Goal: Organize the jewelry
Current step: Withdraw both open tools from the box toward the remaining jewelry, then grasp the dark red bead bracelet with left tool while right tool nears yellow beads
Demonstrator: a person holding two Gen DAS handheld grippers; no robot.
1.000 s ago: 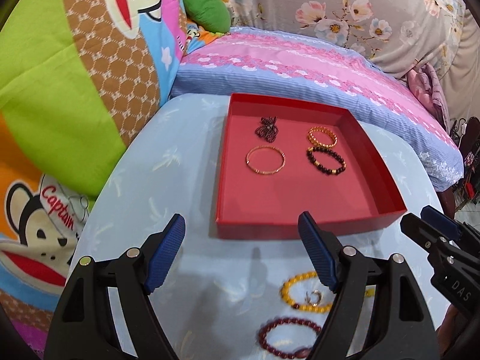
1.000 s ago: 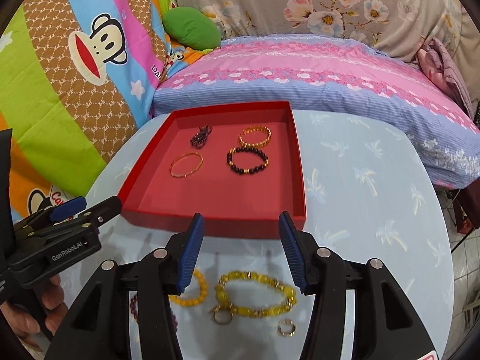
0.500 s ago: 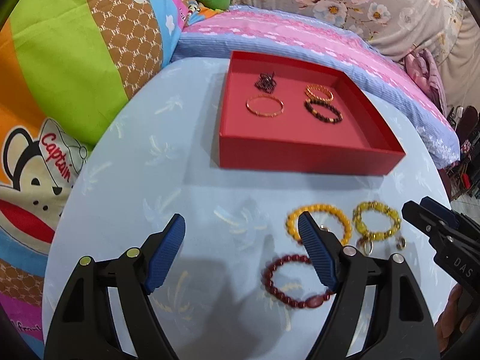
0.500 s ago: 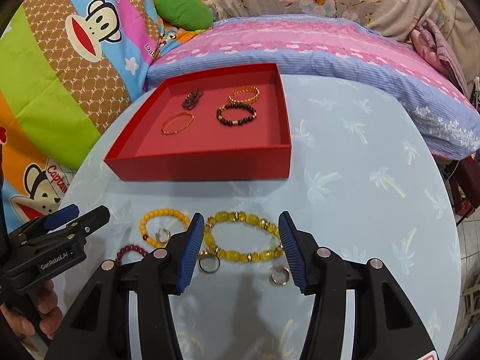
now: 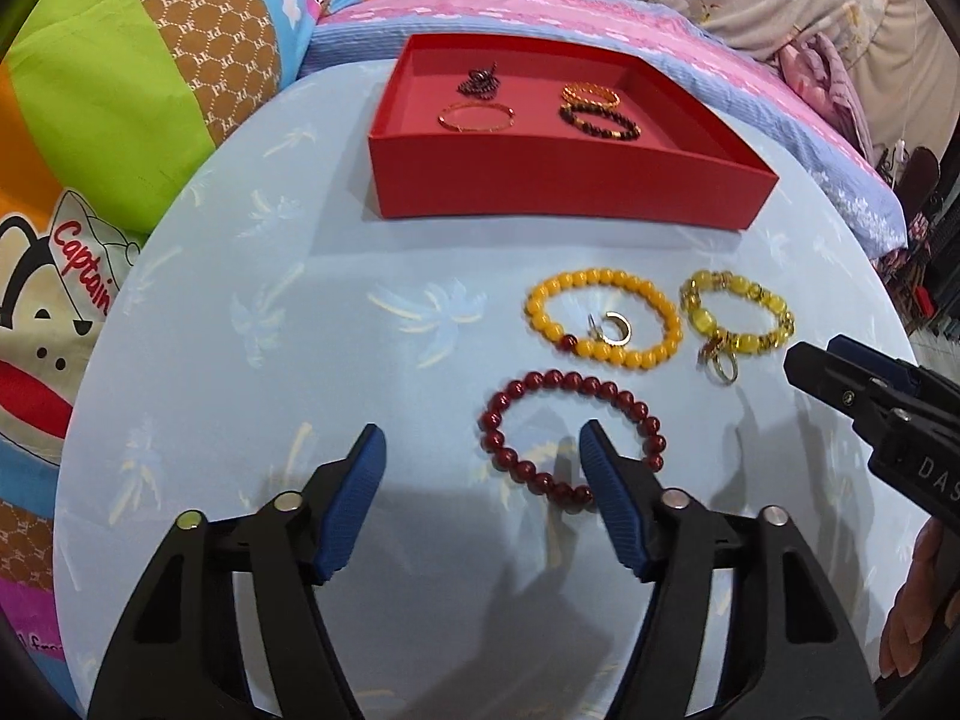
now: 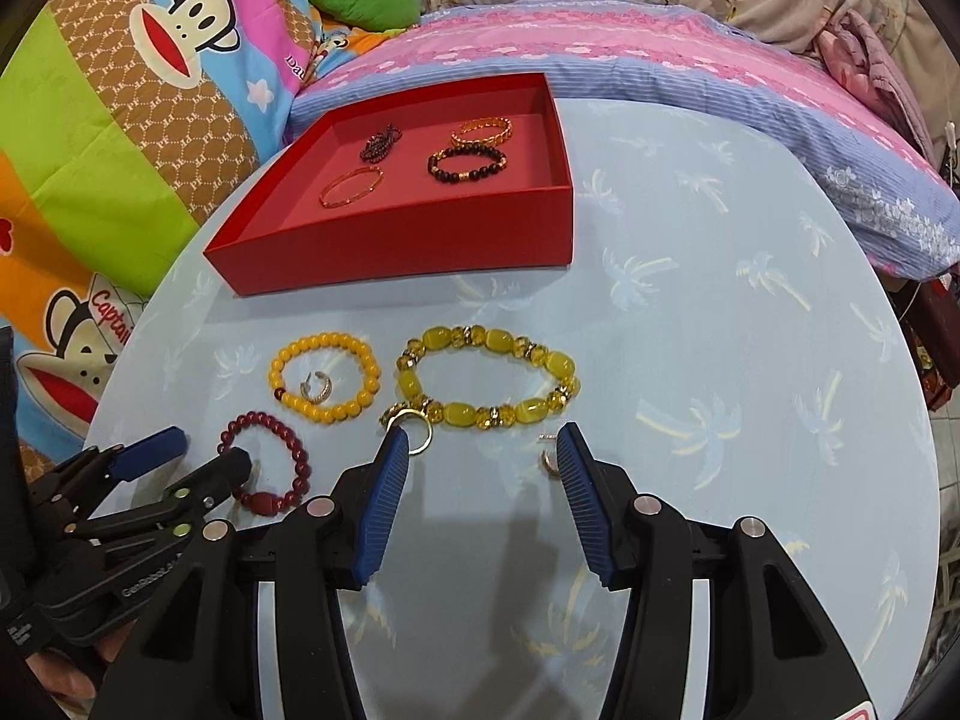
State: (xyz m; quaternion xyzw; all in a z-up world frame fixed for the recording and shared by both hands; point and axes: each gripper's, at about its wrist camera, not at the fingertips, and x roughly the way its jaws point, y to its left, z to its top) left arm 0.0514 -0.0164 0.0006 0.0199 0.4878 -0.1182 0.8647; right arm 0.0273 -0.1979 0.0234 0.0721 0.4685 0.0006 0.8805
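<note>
A red tray [image 5: 564, 183] [image 6: 420, 234] at the table's far side holds several bracelets. On the table in front of it lie an orange bead bracelet [image 5: 648, 300] [image 6: 288, 360] with a gold ring [image 5: 612, 327] inside it, a yellow bead bracelet [image 5: 696, 315] [image 6: 486, 417], a dark red bead bracelet [image 5: 498, 414] [image 6: 294, 456], a gold ring [image 6: 414, 432] and a small earring [image 6: 547, 461]. My left gripper [image 5: 483, 450] is open and empty, just before the dark red bracelet. My right gripper [image 6: 483, 444] is open and empty, just before the yellow bracelet.
The round table has a light blue cloth with palm prints [image 6: 720, 360]. Colourful cartoon cushions [image 5: 120, 90] lie to the left and a pink and blue striped pillow [image 6: 660, 60] behind. The table edge drops off at the right.
Both grippers have pulled back from the tray toward the near side of the table. The loose bracelets and rings now lie in front of the fingertips. Both stay open.
</note>
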